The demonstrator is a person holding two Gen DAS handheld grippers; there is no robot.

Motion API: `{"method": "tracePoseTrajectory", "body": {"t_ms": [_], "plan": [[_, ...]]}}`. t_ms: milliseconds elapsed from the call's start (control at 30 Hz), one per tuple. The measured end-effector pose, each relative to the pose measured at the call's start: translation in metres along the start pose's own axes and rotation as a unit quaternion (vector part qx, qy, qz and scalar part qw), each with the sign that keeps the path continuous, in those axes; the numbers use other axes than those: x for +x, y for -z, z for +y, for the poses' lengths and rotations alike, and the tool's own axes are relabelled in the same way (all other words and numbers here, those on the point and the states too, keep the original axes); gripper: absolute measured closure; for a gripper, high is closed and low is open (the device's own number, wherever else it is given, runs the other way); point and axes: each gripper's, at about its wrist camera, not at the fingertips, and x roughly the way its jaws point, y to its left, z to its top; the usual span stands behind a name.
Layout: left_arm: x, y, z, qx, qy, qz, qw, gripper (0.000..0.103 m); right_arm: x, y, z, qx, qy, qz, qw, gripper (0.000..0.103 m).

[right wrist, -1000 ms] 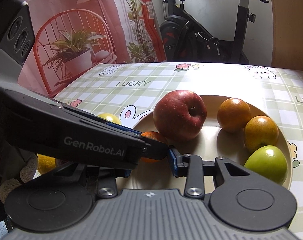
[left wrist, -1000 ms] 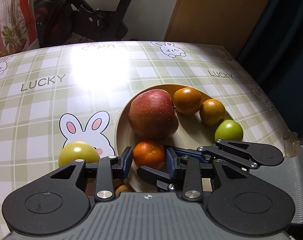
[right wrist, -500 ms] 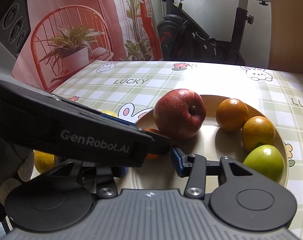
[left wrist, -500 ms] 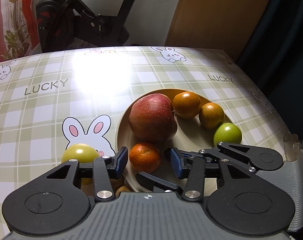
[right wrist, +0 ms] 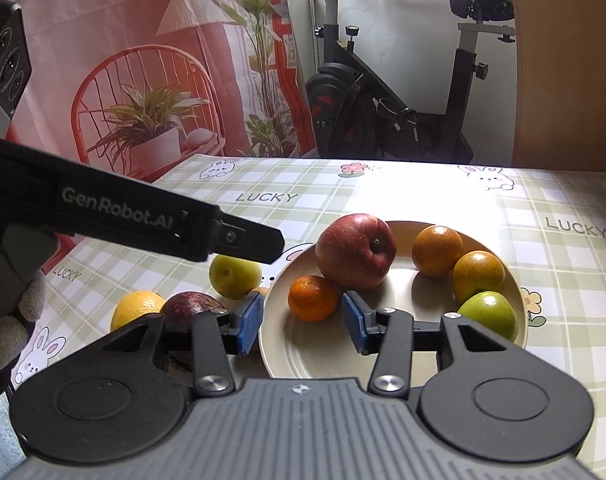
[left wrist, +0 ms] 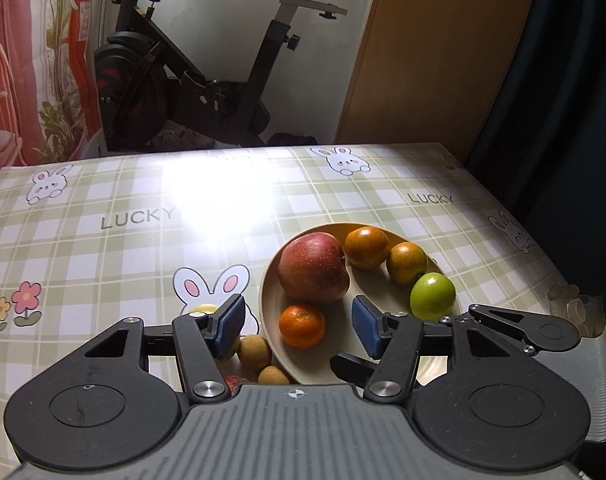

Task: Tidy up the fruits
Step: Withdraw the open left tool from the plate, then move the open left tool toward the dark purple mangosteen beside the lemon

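The table (left wrist: pixel 103 248) carries a plate (right wrist: pixel 327 354) holding an apple (right wrist: pixel 355 250), two oranges behind it, a green fruit (right wrist: pixel 488 314) at the right rim and a mandarin (right wrist: pixel 313 298) in front of the apple. Left of the plate lie a yellow-green fruit (right wrist: pixel 234 276), a lemon (right wrist: pixel 137 309) and a dark fruit (right wrist: pixel 191 303). Both the left claw (left wrist: pixel 299 326) and the right claw (right wrist: pixel 302 324) hang spread and empty over the plate's near edge

A big red apple (right wrist: pixel 356 250), three oranges and a green fruit (right wrist: pixel 488 315) sit on the plate (right wrist: pixel 315 350); a yellow-green fruit (right wrist: pixel 234 276) lies at its 9 o'clock.
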Motion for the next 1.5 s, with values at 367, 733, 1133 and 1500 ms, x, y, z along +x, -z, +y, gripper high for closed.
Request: {"method": "tracePoseTrajectory", "body": {"t_ms": [367,733,1133,1500], "plan": [[-0.075,0.019,-0.002,0.007,-0.056,-0.092,0.9942,0.034,-0.032,-0.001,0.024,-0.005,-0.002,-0.036,0.999,0.055],[-0.099,0.043,0.028,-0.036,-0.077,-0.106,0.9908,0.034,-0.037,0.007,0.05,-0.032,-0.011,-0.036,0.999,0.055],[-0.108,0.063,0.061,-0.079,-0.097,-0.104,0.9867,0.034,-0.025,0.015,0.063,-0.044,-0.022,-0.013,0.999,0.055],[-0.111,0.075,0.086,-0.115,-0.09,-0.107,0.9834,0.034,-0.013,0.024,0.062,-0.038,-0.024,0.012,0.999,0.055]]}}
